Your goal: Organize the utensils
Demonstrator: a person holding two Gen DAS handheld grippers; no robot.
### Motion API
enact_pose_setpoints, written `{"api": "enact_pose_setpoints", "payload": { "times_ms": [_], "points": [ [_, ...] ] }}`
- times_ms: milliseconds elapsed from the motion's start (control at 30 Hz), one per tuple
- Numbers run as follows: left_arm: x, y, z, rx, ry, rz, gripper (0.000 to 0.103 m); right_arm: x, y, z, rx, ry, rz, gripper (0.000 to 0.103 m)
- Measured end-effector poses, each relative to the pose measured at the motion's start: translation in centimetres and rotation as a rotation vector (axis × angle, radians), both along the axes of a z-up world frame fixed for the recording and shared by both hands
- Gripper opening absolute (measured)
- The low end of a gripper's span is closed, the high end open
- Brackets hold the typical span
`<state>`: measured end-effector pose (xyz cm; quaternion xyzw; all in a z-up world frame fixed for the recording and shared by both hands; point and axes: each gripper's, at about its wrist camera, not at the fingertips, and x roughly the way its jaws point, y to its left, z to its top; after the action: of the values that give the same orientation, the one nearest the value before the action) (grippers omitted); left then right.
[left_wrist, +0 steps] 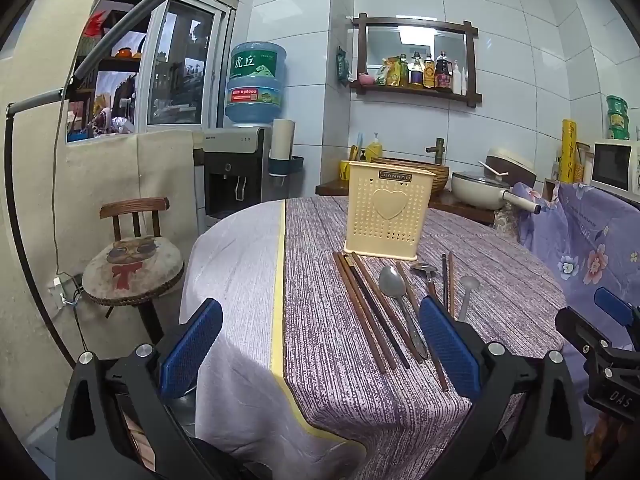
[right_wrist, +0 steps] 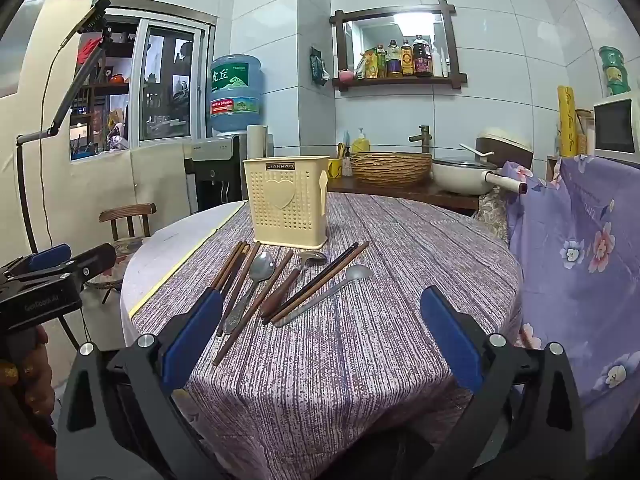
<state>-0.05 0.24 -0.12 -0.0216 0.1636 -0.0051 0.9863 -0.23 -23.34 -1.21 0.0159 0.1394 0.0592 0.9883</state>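
- Ahead of me, the table (right_wrist: 360, 360) wears a purple striped cloth.
- To my left, a wooden chair (left_wrist: 134, 248) has a cat-print cushion.
- A blue water jug (left_wrist: 256, 82) tops its dispenser.
- A wall shelf (right_wrist: 400, 79) carries bottles.
- A white microwave (right_wrist: 616, 126) stands at right.

White-tiled kitchen walls (left_wrist: 500, 92), wooden chair (left_wrist: 134, 216)

utensils (right_wrist: 280, 284) before holder (right_wrist: 286, 204) (on table (right_wrist: 360, 360))
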Motion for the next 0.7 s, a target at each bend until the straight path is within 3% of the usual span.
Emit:
{"api": "enact_pose_setpoints", "payload": {
  "times_ms": [700],
  "points": [
    [-0.13,-0.42,-0.08,0.009,-0.001,0.004,0.098,0.01,-0.26,-0.24,0.004,0.006,0.001,0.098]
  ]
}}
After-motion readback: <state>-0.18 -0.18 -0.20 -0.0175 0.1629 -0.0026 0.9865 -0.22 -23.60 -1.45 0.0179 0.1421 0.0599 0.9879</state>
